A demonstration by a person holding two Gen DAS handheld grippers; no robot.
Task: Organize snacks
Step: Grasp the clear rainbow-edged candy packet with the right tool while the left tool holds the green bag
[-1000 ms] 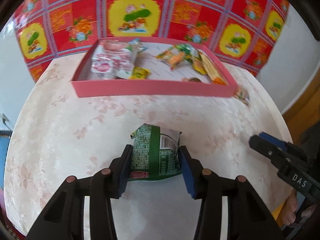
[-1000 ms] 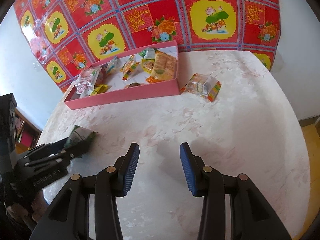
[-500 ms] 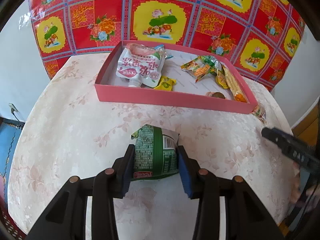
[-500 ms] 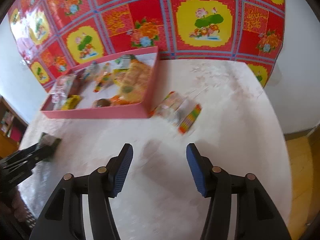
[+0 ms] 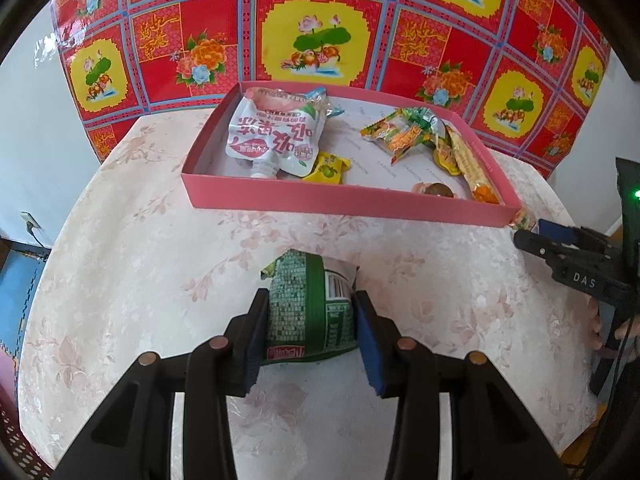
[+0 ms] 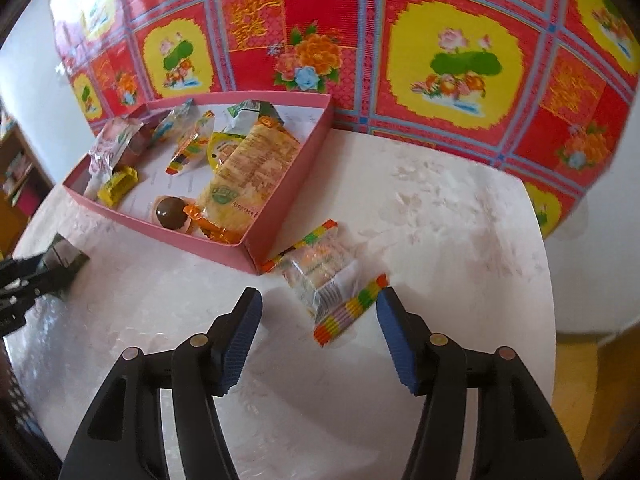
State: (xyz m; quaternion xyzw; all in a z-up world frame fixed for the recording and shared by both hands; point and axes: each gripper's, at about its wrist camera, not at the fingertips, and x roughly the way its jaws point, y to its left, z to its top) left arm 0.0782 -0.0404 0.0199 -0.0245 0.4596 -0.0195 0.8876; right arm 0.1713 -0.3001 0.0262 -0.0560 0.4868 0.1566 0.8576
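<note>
From where I'm standing, the left gripper (image 5: 310,320) has its blue pads clamped on a green snack packet (image 5: 310,306) with a barcode, hovering over the pale floral table (image 5: 120,280) just short of the pink box (image 5: 344,200). That view shows the box's white pouch (image 5: 272,136) with big pink Chinese lettering, too stylised for me to read. "DAS" is printed on the right gripper (image 5: 532,232) at the edge there. Only the right wrist view shows the clear rainbow-edged packet (image 6: 332,280) lying against the box corner, with the right gripper (image 6: 318,316) spread wide, angled down around its near end.
</note>
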